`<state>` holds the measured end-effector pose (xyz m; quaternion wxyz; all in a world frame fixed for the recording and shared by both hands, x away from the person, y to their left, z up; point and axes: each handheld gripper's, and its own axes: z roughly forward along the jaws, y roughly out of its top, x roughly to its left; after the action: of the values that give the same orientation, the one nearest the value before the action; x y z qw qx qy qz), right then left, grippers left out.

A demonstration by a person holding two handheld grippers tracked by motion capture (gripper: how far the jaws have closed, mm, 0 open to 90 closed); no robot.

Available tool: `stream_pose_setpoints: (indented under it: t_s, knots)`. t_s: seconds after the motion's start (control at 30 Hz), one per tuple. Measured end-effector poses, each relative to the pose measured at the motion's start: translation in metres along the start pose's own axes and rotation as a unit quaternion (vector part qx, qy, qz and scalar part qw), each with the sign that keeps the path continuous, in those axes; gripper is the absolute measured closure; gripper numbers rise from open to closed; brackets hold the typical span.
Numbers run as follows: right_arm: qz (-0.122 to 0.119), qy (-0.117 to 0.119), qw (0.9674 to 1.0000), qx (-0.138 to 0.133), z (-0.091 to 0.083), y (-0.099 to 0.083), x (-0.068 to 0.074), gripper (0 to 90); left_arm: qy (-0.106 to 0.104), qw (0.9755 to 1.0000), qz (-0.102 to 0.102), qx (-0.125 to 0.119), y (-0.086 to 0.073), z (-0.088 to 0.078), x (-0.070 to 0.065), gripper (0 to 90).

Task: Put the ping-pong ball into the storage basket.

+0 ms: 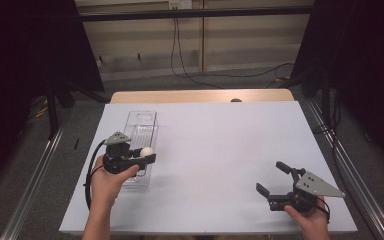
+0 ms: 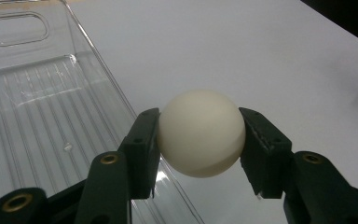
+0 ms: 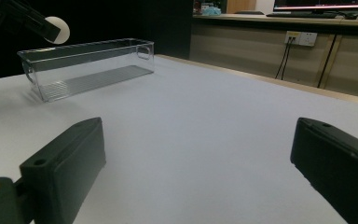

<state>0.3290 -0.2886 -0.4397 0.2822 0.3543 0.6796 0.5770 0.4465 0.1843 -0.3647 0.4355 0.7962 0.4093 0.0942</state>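
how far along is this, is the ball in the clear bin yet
Done: the left claw has the white ball pinched between its jaws and lifted off the table. In hand: the ball sits above the near right rim of the clear bin, not inside it. Left: carry it over the bin, which holds nothing, and let go. The right claw rests open on the white table, holding nothing.
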Motion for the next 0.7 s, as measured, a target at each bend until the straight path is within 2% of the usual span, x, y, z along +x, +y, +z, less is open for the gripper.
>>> stream_pose_setpoints:
  t_s: [0.43, 0.5, 0.53, 0.7]
  knots:
    - [-0.001, 0.002, 1.0000, 0.002, -0.0005, 0.0001, 0.0001, 2.5, 0.007, 0.9999, -0.006, -0.004, -0.0007, -0.0009, 0.0029, 51.2]
    - [0.002, 0.001, 1.0000, 0.001, -0.0005, 0.0003, 0.0005, 2.5, 0.005, 1.0000, -0.003, -0.001, -0.0009, -0.0011, 0.0039, 51.2]
    - [-0.004, 0.002, 1.0000, 0.001, -0.0005, 0.0000, -0.0001, 2.5, 0.006, 1.0000, -0.001, 0.001, -0.0009, -0.0013, 0.0044, 51.2]
    - [-0.001, 0.002, 1.0000, 0.002, -0.0007, 0.0001, 0.0000, 2.5, 0.010, 0.9999, -0.007, -0.006, -0.0012, -0.0021, 0.0052, 51.1]
